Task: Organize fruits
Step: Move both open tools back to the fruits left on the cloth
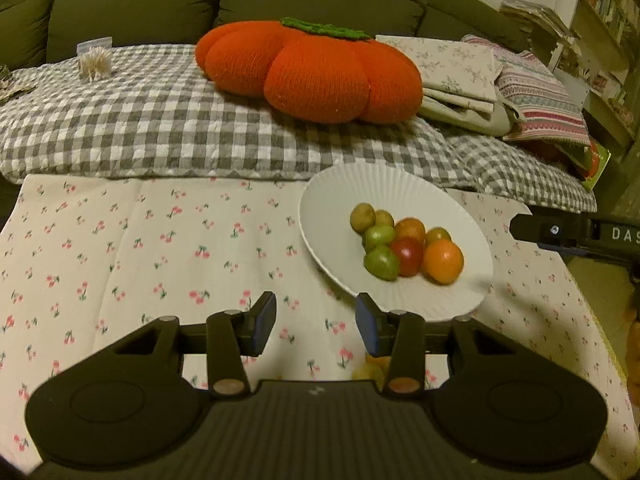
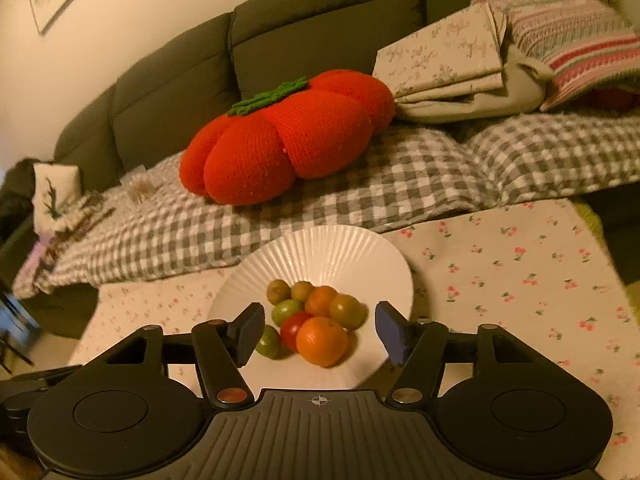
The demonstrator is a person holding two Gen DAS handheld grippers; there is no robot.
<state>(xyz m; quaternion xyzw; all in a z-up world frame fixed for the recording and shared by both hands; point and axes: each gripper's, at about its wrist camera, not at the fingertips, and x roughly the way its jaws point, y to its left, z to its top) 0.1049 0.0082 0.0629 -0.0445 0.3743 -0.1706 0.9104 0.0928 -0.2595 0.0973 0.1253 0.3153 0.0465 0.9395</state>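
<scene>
both grippers' jaws parted, gripping nothing.

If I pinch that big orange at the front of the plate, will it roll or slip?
The orange looks round and smooth-skinned, so it would probably roll if nudged. It leans on the red fruit, so pushing may scatter the pile. The plate slopes inward, likely keeping it in.

Both tools were matte black. The left gripper (image 1: 316, 322) carried two fingers (image 1: 262, 322) with blue pads, round metal pivot pins, two smooth round discs at the lower corners and a ribbed grey centre plate. The right gripper (image 2: 320, 334) matched it, with a small crosshair mark on its plate.
</scene>
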